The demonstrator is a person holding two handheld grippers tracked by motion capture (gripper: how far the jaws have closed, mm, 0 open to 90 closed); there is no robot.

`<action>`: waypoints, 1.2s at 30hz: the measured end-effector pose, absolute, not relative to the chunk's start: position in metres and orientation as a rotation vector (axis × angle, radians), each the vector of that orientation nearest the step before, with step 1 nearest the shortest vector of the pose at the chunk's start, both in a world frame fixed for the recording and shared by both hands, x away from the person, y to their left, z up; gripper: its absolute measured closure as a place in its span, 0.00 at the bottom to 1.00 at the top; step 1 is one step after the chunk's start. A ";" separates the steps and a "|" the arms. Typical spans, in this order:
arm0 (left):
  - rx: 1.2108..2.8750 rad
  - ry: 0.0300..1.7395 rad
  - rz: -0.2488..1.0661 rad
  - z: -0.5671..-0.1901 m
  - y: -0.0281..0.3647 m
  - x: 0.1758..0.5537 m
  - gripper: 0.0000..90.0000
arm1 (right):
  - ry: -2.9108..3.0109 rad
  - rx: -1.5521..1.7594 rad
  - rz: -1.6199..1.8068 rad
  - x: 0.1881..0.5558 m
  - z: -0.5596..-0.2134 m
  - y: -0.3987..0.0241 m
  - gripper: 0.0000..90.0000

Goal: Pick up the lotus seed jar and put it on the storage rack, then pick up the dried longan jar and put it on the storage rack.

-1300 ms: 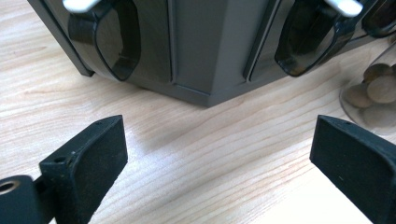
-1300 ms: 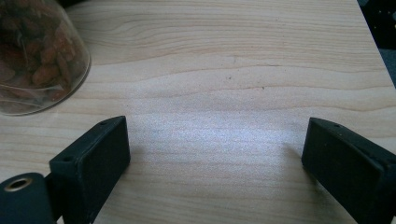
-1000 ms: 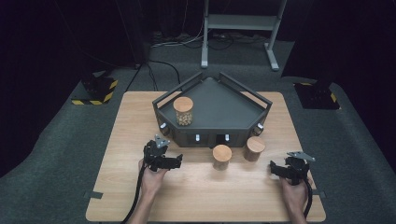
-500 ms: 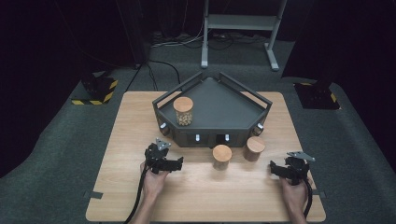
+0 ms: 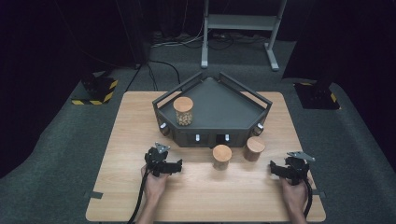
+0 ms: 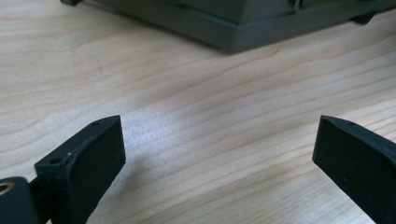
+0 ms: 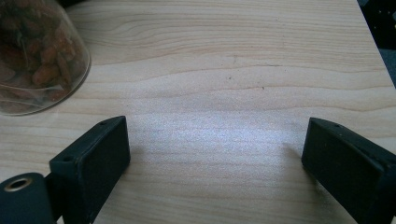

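Observation:
A dark grey five-sided tray (image 5: 243,95) stands at the back middle of the wooden table (image 5: 140,112). One cork-lidded jar (image 5: 183,111) of nuts stands in the tray's left part. Two more cork-lidded jars (image 5: 222,156) (image 5: 255,148) stand on the table just in front of the tray. My left gripper (image 5: 164,161) rests low on the table left of them, open, with bare wood between its jaws (image 6: 219,149). My right gripper (image 5: 290,167) sits at the front right, open and empty (image 7: 215,154). A jar of nuts (image 7: 35,56) shows at the upper left of the right gripper view.
The tray's lower edge (image 6: 243,32) runs across the top of the left gripper view. The table's right edge (image 7: 373,37) lies close beside the right gripper. Beyond the table are dark carpet, a metal stand (image 5: 238,28) and yellow-black striped blocks (image 5: 95,91).
My left gripper has sunk a little toward the table. The right gripper and the jars have kept still.

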State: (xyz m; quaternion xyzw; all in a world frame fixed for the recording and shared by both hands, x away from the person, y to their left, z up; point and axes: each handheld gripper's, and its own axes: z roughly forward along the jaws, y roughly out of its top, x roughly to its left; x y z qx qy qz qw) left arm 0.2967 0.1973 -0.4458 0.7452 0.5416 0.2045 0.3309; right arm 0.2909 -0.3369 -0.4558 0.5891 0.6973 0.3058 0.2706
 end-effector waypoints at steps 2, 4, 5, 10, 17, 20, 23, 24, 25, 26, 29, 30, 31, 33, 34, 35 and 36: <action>1.953 1.421 0.537 -0.450 0.196 0.296 0.03 | 1.878 1.587 0.824 0.291 -0.456 -0.337 0.08; 1.954 1.418 0.538 -0.452 0.196 0.296 0.02 | 1.878 1.587 0.824 0.291 -0.456 -0.337 0.08; 1.952 1.410 0.556 -0.454 0.195 0.293 0.02 | 1.879 1.587 0.824 0.291 -0.456 -0.337 0.08; 1.963 1.395 0.607 -0.458 0.189 0.288 0.03 | 1.878 1.587 0.824 0.291 -0.456 -0.337 0.08; 1.961 1.397 0.606 -0.458 0.188 0.288 0.03 | 1.879 1.587 0.824 0.291 -0.456 -0.337 0.08; 1.962 1.397 0.607 -0.458 0.188 0.288 0.03 | 1.879 1.587 0.824 0.291 -0.456 -0.337 0.08; 1.961 1.397 0.606 -0.458 0.188 0.288 0.03 | 1.879 1.587 0.824 0.291 -0.456 -0.337 0.08; 1.961 1.397 0.606 -0.458 0.188 0.288 0.03 | 1.879 1.589 0.824 0.291 -0.456 -0.337 0.08; 1.961 1.397 0.607 -0.458 0.188 0.288 0.03 | 1.880 1.588 0.824 0.291 -0.456 -0.337 0.08; 1.961 1.397 0.607 -0.458 0.188 0.288 0.03 | 1.880 1.588 0.824 0.291 -0.456 -0.337 0.08; 1.961 1.397 0.610 -0.458 0.188 0.288 0.03 | 1.877 1.591 0.822 0.291 -0.456 -0.337 0.08; 1.961 1.397 0.610 -0.458 0.188 0.288 0.03 | 1.875 1.593 0.821 0.291 -0.456 -0.336 0.07; 1.960 1.398 0.611 -0.458 0.188 0.288 0.03 | 1.874 1.593 0.820 0.291 -0.456 -0.336 0.07; 1.960 1.399 0.611 -0.458 0.188 0.288 0.03 | 1.873 1.599 0.819 0.291 -0.455 -0.335 0.06; 1.960 1.399 0.610 -0.458 0.188 0.288 0.03 | 1.872 1.603 0.816 0.292 -0.455 -0.334 0.06; 1.960 1.399 0.611 -0.458 0.188 0.288 0.03 | 1.873 1.604 0.815 0.292 -0.455 -0.334 0.05; 1.960 1.399 0.611 -0.458 0.188 0.288 0.03 | 1.878 1.601 0.816 0.293 -0.455 -0.334 0.04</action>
